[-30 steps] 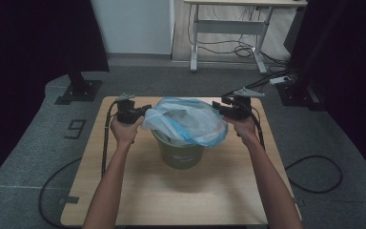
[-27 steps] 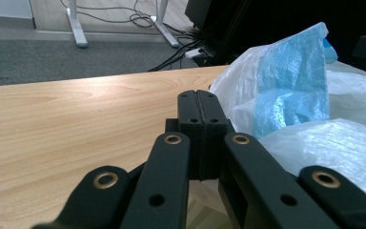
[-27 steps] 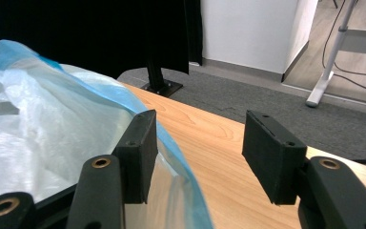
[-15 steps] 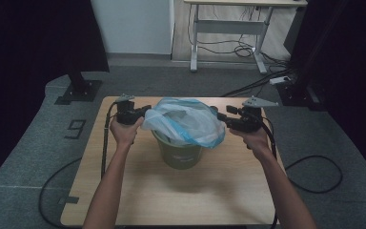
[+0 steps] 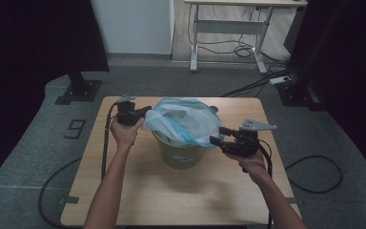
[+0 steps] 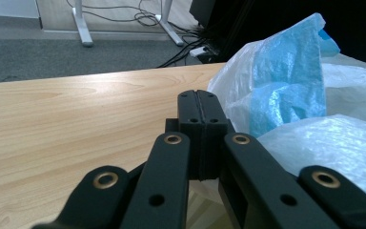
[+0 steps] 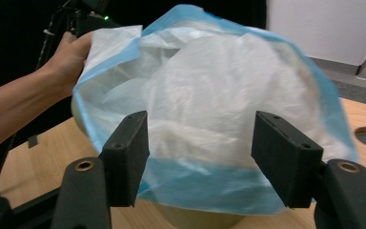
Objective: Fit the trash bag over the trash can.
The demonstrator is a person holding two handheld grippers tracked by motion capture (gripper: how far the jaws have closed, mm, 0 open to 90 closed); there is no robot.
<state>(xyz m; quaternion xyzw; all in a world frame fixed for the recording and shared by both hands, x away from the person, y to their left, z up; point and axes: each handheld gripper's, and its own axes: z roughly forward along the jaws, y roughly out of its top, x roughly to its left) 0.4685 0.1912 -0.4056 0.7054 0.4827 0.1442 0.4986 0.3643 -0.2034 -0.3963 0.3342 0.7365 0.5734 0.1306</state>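
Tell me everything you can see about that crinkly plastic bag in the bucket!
The plastic bag is thin, see-through white with a blue band along its edge. It sits puffed up and crumpled in the olive green bucket in the middle of the wooden table, its rim partly draped over the bucket's. The left gripper pinches its left edge. The right gripper is open at its right side.

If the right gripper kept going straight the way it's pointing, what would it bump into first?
Most likely the white and blue plastic bag over the green bucket. The right gripper has open jaws aimed straight at the bag's side, with nothing in between. How far off the bag is, I can't tell.
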